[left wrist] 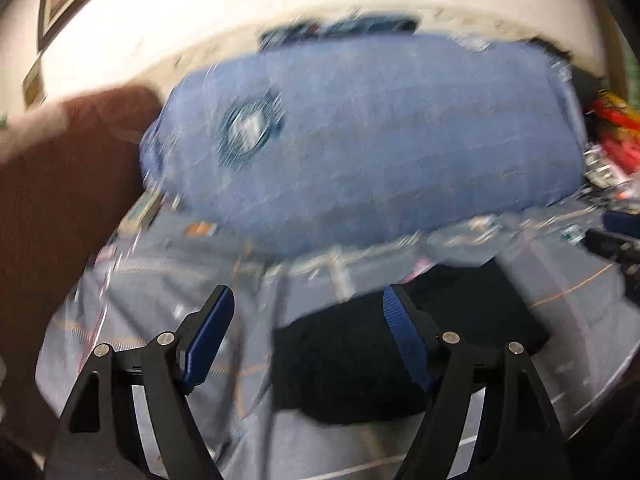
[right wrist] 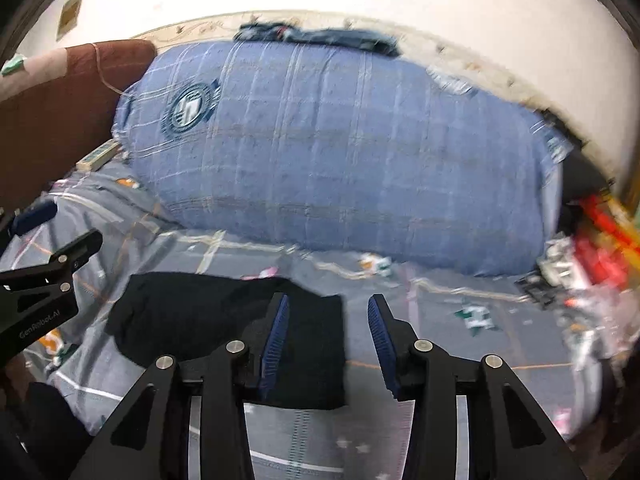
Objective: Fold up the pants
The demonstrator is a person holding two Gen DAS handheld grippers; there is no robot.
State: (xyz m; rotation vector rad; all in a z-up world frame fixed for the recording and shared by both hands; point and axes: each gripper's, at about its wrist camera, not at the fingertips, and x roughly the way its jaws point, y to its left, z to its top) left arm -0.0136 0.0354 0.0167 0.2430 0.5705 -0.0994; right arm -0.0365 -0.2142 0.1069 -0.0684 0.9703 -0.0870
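Observation:
The black pants [left wrist: 340, 360] lie as a folded, roughly rectangular bundle on the grey patterned bedsheet [left wrist: 160, 280]. My left gripper [left wrist: 307, 294] hovers over the bundle's left end with its jaws wide apart and nothing pinched; its right finger is over the black cloth. In the right wrist view the pants [right wrist: 192, 312] sit low and left of centre. My right gripper [right wrist: 329, 300] is open above their right edge, the left pad over the cloth and the right pad over the sheet. A finger [right wrist: 76, 250] of the left gripper shows at the left edge there.
A big blue checked quilt [right wrist: 340, 152] with a round emblem is heaped behind the pants. A brown cushion or headboard [right wrist: 52, 112] stands at the left. Red and mixed clutter [right wrist: 592, 256] sits at the right edge, and dark jeans [right wrist: 320, 38] lie against the white wall.

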